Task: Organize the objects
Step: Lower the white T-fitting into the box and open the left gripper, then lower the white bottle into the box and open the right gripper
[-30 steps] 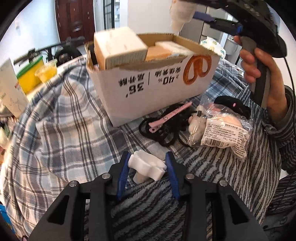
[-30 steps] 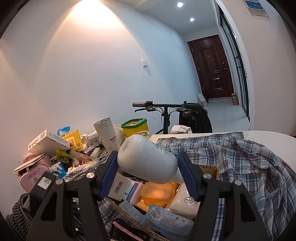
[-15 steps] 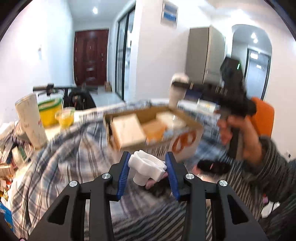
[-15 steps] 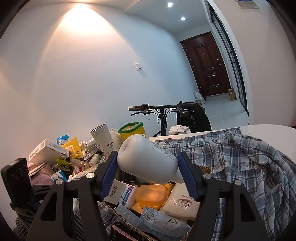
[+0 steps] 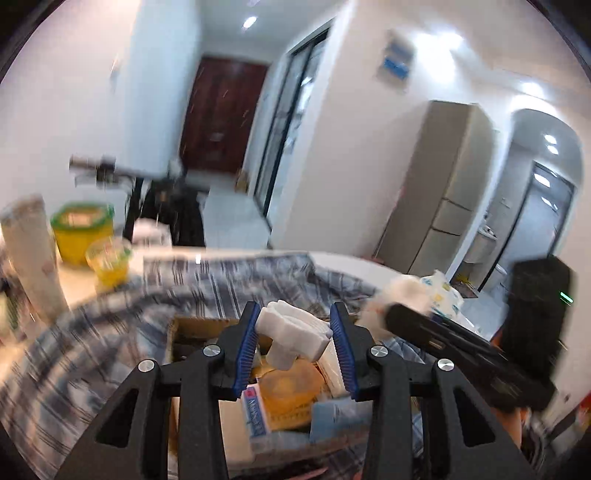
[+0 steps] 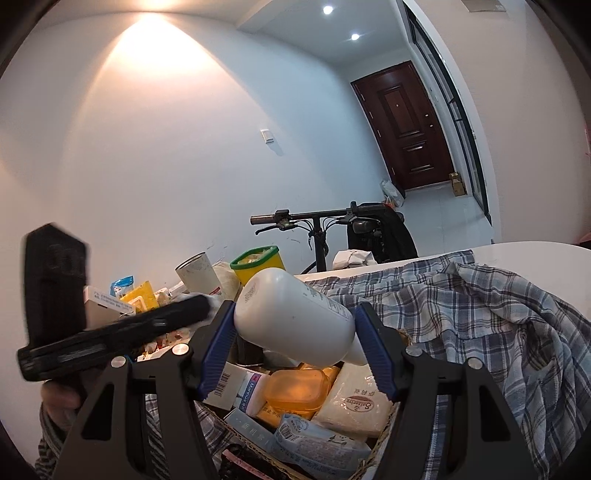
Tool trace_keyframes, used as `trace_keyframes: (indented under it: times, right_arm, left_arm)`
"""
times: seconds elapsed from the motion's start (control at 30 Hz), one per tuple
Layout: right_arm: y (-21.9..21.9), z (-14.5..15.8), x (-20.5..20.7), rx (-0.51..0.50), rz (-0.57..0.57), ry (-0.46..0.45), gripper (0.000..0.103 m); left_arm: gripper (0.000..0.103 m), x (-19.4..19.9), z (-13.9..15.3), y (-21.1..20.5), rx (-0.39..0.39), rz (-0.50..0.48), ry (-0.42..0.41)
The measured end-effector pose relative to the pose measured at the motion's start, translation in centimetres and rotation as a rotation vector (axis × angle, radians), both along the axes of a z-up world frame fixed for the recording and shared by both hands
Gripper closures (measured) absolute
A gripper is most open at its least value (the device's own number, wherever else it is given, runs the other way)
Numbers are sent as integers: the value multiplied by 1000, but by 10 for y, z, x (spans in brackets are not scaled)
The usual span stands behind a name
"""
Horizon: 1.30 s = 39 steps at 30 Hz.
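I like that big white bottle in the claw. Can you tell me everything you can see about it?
The white bottle looks like smooth plastic, rounded at its bottom end, with small grey print along its side. It lies tilted, bottom end up toward the left, narrowing down to the right. The right gripper squeezes it between two blue pads, holding it in the air above the cardboard box of packets. Nothing else touches it.

Background of the scene. White walls (image 6: 155,155) enclosed the room, one lit from above by a warm wash, with recessed ceiling spotlights (image 6: 327,10) overhead. A dark wooden door (image 6: 410,129) closed the far end of a pale tiled floor (image 6: 443,206), beside dark-framed glazing (image 6: 461,122). A bicycle (image 6: 317,221) stood by the wall; a tall grey cabinet (image 5: 439,192) flanked an arched doorway (image 5: 535,192).
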State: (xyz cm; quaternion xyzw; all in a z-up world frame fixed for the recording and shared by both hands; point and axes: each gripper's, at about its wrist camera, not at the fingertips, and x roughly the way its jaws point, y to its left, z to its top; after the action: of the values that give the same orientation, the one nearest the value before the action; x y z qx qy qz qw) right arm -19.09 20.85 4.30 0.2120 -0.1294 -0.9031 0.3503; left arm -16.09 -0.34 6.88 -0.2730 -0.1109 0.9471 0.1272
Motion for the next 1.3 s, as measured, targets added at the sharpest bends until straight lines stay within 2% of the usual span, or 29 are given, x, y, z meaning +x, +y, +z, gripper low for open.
trace_keyframes:
  times: [0.03, 0.1, 0.13, 0.23, 0.37, 0.43, 0.47, 0.57, 0.63, 0.83, 0.87, 0.9, 0.93, 1.03, 1.3]
  right_arm:
    - [1, 0, 0, -3, -2, -1, 39]
    - [3, 1, 0, -11, -6, -3, 39]
    - [3, 1, 0, -14, -7, -4, 39]
    - [3, -1, -2, -19, -6, -15, 39]
    - [2, -2, -1, -16, 4, -20, 39]
    - [1, -2, 0, -14, 6, -14, 39]
    - [0, -2, 0, -13, 6, -11, 39]
    - [1, -2, 0, -15, 5, -16, 39]
    - [1, -3, -1, -15, 3, -21, 39]
    - [1, -3, -2, 0, -6, -19, 39]
    - [1, -3, -2, 6, -10, -14, 39]
    - [1, -3, -2, 15, -16, -9, 39]
    - [1, -3, -2, 19, -20, -6, 39]
    - [2, -6, -5, 20, -23, -15, 39]
    - [-7, -10, -8, 72, -16, -20, 39]
  left_arm:
    - [62, -7, -4, 1, -9, 17, -13]
    - [62, -14, -16, 7, -104, 81, -14]
    - [62, -16, -19, 8, -110, 87, -20]
    - [62, -23, -32, 1, -31, 44, -78]
    - [59, -23, -33, 1, -27, 42, -71]
    - [32, -23, -33, -3, -12, 53, -75]
    - [15, -22, -33, -7, 0, 67, -72]
    - [14, -16, -29, -17, 51, 79, -60]
    - [14, -11, -28, -23, 53, 90, -50]
    - [13, 6, -31, -25, -18, 105, -29]
    - [11, 10, -30, -24, -38, 103, -15]
    - [2, 13, -28, -22, -50, 101, -1]
    - [0, 16, -26, -21, -57, 97, 22]
    - [0, 28, -22, -17, -75, 73, 88]
    - [0, 40, -11, -7, -167, 93, 143]
